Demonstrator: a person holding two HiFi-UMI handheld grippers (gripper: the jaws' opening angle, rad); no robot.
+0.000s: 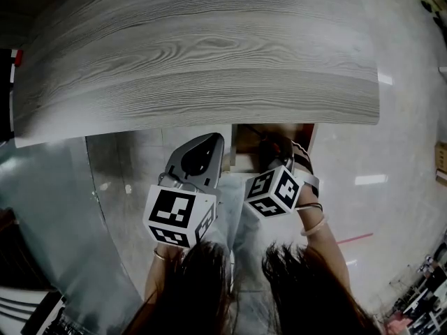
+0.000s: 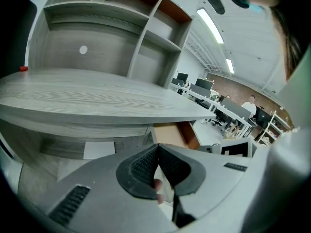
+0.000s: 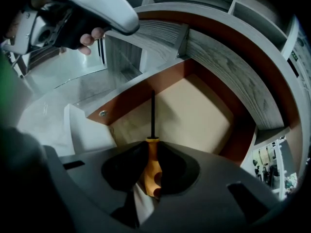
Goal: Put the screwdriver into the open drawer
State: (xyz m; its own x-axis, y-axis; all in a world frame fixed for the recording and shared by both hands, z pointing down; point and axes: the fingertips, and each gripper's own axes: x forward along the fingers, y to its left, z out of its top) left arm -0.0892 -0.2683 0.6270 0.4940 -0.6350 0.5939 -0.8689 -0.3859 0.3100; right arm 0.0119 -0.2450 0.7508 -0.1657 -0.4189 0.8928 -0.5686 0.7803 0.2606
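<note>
My right gripper (image 3: 151, 152) is shut on the orange handle of the screwdriver (image 3: 152, 169), whose black shaft points forward over the open drawer (image 3: 194, 110). The drawer has brown inner walls and a pale tan bottom, with nothing lying in it. In the head view the right gripper (image 1: 279, 152) hangs over the drawer (image 1: 244, 149) under the desk's front edge. My left gripper (image 2: 156, 152) is shut with nothing between its jaws; it sits left of the drawer (image 2: 172, 135), level with the desk edge, and shows in the head view as the left gripper (image 1: 199, 155).
A wide grey wood-grain desk top (image 1: 195, 54) fills the far half of the head view. Open shelf compartments (image 2: 112, 28) rise behind the desk. A glossy floor (image 1: 391, 159) lies to the right. Office desks with monitors and people (image 2: 228, 106) stand far off.
</note>
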